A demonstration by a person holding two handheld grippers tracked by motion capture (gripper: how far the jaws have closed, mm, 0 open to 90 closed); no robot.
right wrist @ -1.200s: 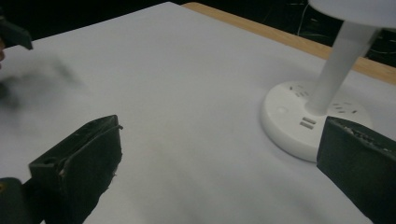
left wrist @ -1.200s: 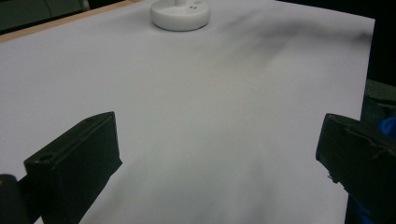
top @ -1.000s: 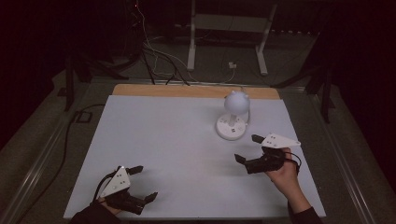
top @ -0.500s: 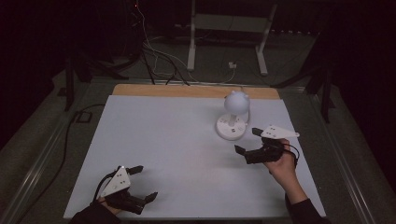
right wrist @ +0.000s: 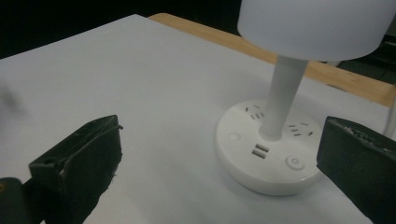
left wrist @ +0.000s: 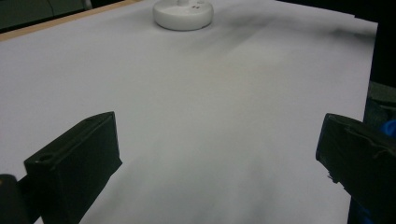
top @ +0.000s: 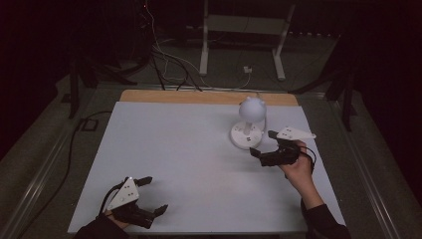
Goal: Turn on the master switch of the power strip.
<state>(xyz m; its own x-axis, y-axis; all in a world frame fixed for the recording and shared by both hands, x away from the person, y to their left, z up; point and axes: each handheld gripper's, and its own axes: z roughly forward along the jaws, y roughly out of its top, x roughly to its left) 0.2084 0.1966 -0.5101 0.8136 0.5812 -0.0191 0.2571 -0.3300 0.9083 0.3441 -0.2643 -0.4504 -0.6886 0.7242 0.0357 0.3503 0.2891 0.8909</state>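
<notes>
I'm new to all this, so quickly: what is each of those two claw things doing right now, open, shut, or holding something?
Left gripper: open, holding nothing, low over the table's near edge.
Right gripper: open, holding nothing, facing the white lamp.

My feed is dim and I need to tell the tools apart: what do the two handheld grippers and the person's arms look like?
Both look alike. The left gripper and the right gripper are black, each with two blocky black jaws and a pale grey three-cornered plate on top. A dark cable loops from the right one by the hand. Dark sleeves cover both forearms.
</notes>
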